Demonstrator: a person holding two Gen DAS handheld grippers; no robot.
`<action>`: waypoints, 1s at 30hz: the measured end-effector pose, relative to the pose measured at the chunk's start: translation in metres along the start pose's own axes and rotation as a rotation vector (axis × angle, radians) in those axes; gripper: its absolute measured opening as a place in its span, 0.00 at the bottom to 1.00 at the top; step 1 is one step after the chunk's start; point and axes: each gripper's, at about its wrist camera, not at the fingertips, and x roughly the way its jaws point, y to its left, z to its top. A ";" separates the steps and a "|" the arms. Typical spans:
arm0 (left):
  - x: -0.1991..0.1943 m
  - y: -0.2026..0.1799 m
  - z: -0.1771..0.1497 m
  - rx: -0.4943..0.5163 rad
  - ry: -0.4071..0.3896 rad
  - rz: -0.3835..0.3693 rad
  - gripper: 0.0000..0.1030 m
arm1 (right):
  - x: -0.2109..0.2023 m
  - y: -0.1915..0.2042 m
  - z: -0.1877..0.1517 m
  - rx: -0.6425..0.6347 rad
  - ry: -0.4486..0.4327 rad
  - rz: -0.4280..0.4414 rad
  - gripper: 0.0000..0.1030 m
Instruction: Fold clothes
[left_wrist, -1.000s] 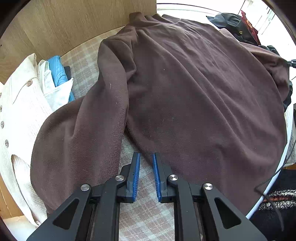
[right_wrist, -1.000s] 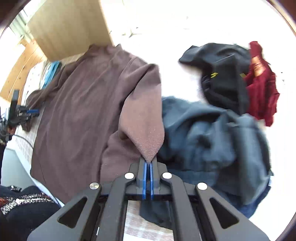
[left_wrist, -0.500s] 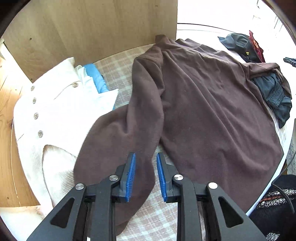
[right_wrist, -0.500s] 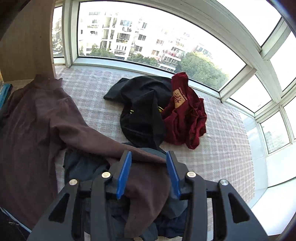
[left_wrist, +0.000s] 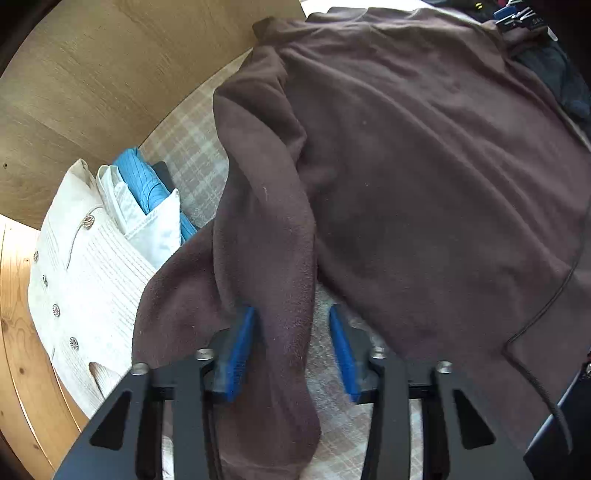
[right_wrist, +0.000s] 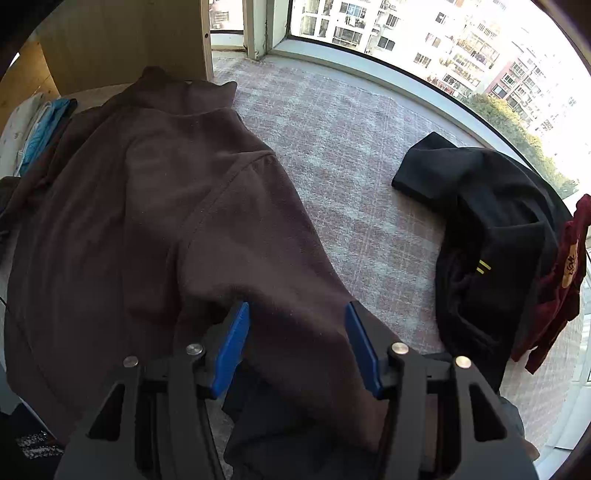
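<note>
A brown fleece sweater (left_wrist: 424, 155) lies spread flat on a checked cloth surface (left_wrist: 184, 147), collar toward the wooden panel. Its left sleeve (left_wrist: 280, 295) runs down between the blue pads of my left gripper (left_wrist: 291, 332), whose jaws stand open around it. In the right wrist view the same sweater (right_wrist: 147, 206) fills the left half, and its right sleeve (right_wrist: 295, 332) passes between the wide-open fingers of my right gripper (right_wrist: 295, 325). Neither gripper pinches the cloth.
A cream buttoned garment (left_wrist: 81, 280) and folded blue and white clothes (left_wrist: 147, 192) lie left of the sweater against a wooden panel (left_wrist: 110, 74). A black garment (right_wrist: 498, 236) and a dark red one (right_wrist: 557, 280) sit at the right near the window. A dark grey garment (right_wrist: 266, 446) lies under the right sleeve.
The right gripper opened, letting go of the brown sleeve, which now lies flat. The left gripper moved onto the left sleeve and opened wider around it.
</note>
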 end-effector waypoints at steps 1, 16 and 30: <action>0.002 0.006 0.001 -0.015 0.003 0.005 0.04 | 0.002 -0.005 -0.001 0.007 0.009 -0.006 0.51; -0.095 0.109 0.044 -0.175 -0.148 0.036 0.47 | -0.016 -0.050 0.061 0.098 -0.140 0.161 0.51; -0.084 0.163 0.020 -0.270 0.006 0.234 0.51 | 0.076 0.009 0.134 -0.088 -0.114 0.343 0.51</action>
